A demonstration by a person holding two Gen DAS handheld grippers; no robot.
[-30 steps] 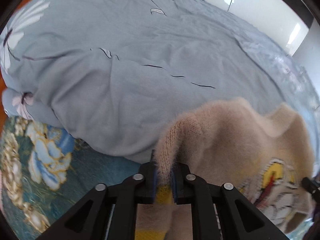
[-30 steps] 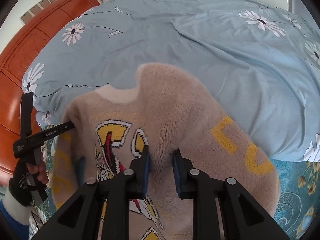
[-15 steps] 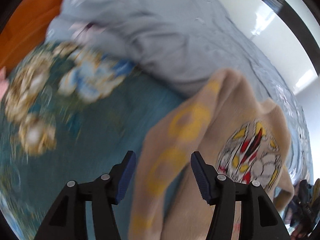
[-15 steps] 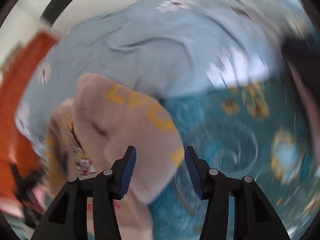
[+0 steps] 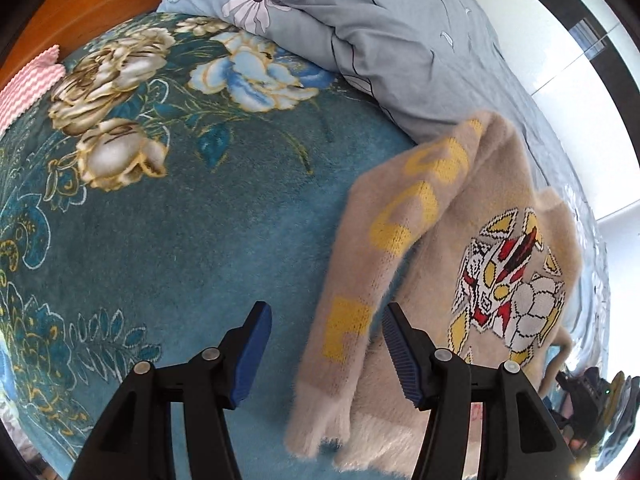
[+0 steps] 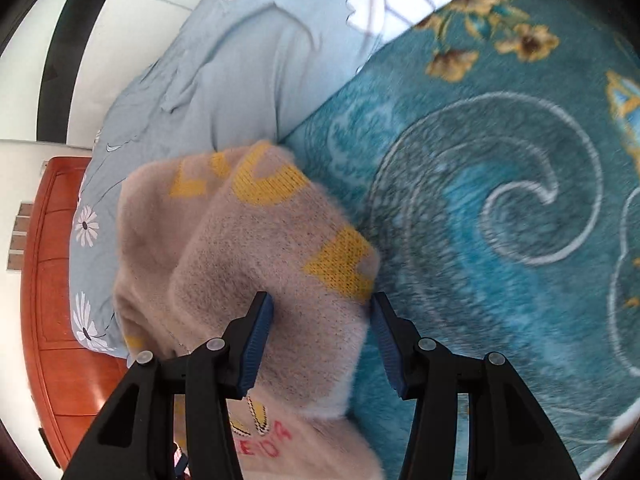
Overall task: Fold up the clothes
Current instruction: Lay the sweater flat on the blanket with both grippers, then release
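You've let go: left gripper [image 5: 326, 350] and right gripper [image 6: 322, 334] both gape, sweater [image 5: 460, 280] dropped flat ahead (sleeves folded in), body fold is next

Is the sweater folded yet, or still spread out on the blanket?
Partly folded. The sweater lies front-up on the teal blanket, with one yellow-lettered sleeve laid down its side. Both grippers are open.

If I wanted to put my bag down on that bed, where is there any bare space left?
The widest bare patch is the teal floral blanket, between the pink cloth at its far corner, the grey-blue duvet behind and the beige sweater beside it. There is more bare blanket on the sweater's other side. It is crowded where the sweater lies under both open claws, left and right.
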